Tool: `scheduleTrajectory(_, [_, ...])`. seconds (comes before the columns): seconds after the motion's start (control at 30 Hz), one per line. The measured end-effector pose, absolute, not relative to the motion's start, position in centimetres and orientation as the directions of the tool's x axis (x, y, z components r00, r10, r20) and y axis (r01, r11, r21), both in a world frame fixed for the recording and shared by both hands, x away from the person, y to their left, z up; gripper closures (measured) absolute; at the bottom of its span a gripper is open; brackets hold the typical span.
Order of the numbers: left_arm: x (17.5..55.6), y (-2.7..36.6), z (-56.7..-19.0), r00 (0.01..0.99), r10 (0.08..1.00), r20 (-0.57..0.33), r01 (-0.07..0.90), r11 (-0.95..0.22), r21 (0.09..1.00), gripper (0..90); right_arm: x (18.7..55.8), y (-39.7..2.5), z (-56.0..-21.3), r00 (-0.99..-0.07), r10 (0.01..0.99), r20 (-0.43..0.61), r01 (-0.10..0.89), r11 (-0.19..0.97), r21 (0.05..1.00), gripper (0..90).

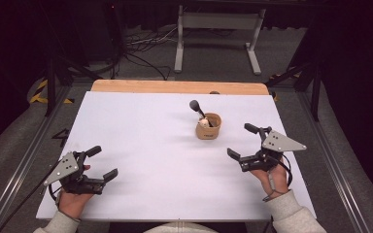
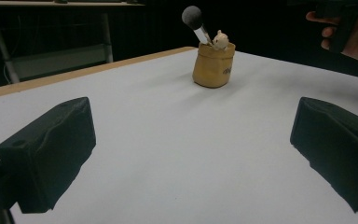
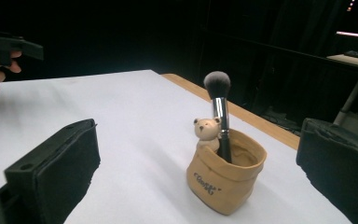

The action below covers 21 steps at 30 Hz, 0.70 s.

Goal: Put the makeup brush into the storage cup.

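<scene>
Nothing looks begun yet: the brush (image 1: pixel 196 108) stands in the tan pouch (image 1: pixel 209 127) (a little bear peeking out beside it) just right of centre on the white bench (image 1: pixel 141 145), while the left tool (image 1: pixel 98 164) and right tool (image 1: pixel 245 141) both gape wide, empty.
</scene>
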<state>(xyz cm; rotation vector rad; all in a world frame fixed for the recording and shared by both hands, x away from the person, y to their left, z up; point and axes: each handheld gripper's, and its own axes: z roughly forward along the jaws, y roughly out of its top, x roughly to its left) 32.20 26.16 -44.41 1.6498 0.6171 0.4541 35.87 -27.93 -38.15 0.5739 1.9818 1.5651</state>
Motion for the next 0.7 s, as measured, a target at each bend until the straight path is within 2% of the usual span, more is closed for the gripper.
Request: scheduleTrajectory(0.7, [32.2,26.2,-44.4,0.787,0.615,-0.052,0.144,-0.101,0.984,0.4,34.4,-27.8,-41.4,-0.785,0.606,-0.127,-0.003,0.202,0.979,0.0])
